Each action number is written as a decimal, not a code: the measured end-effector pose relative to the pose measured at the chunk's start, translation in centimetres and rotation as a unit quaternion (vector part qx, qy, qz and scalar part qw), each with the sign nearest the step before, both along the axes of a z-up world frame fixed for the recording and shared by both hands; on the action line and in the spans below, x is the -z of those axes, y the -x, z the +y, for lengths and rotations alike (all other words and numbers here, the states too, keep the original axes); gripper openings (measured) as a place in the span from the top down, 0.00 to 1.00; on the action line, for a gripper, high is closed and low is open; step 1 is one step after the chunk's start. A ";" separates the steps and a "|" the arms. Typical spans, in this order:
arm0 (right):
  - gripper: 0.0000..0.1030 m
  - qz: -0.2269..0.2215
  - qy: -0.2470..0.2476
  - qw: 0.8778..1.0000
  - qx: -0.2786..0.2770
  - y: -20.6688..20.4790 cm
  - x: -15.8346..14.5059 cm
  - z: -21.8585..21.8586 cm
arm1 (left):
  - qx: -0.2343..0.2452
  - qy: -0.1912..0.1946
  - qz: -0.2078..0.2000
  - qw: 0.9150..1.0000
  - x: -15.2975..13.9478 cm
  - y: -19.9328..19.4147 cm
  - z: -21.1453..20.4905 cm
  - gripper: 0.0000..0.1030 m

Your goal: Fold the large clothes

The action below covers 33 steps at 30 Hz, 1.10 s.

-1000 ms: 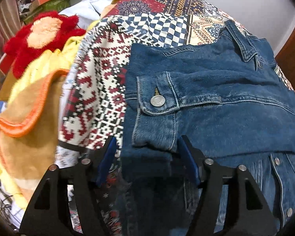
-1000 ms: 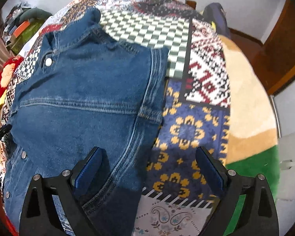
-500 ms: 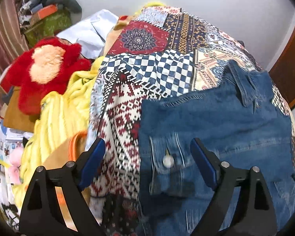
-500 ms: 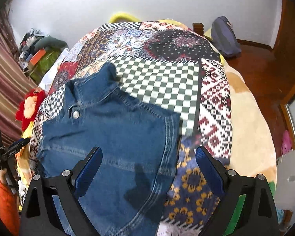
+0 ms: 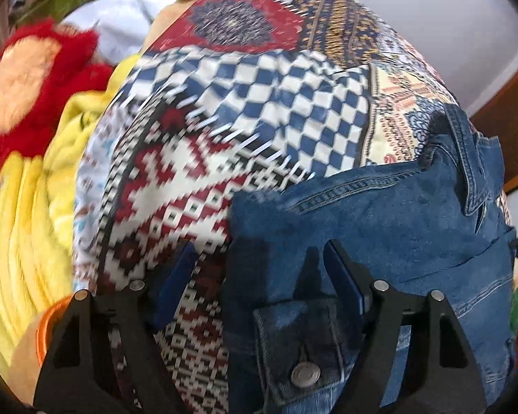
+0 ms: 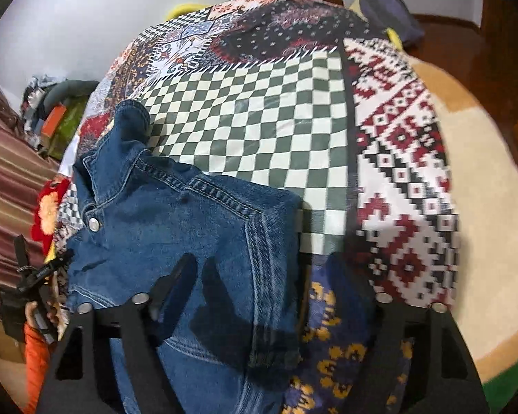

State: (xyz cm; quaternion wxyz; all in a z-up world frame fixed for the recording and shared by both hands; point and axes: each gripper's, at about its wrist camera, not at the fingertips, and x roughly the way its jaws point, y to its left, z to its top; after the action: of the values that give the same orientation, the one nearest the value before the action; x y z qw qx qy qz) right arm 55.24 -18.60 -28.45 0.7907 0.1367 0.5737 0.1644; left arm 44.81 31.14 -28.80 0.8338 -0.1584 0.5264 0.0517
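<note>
2 claws, left (image 5: 259, 276) and right (image 6: 259, 286), gape empty over denim jacket (image 6: 176, 227).

Illumination is even, diffuse indoor light; no glare. Both views show strong fisheye distortion: the bed (image 6: 266, 131) bulges, and dark vignetting fills the corners. The left wrist view carries motion blur, heaviest on the quilt (image 5: 245, 103) and red plush (image 5: 27, 79). The right wrist view is sharper, blurring only toward the edges. Soft dark finger shadows fall on the jacket (image 6: 203, 241) in both views.
</note>
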 end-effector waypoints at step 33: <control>0.87 -0.170 0.160 0.970 -0.065 -7.9 -4.5 8.0 | -0.030 -0.120 -0.056 0.991 -4.8 -4.6 0.2 0.85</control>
State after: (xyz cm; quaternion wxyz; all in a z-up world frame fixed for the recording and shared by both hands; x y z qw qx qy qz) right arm 63.16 -10.57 -23.98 0.8757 -0.0588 0.4577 0.1418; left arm 49.43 31.38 -23.99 0.8728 -0.0756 0.4642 0.1304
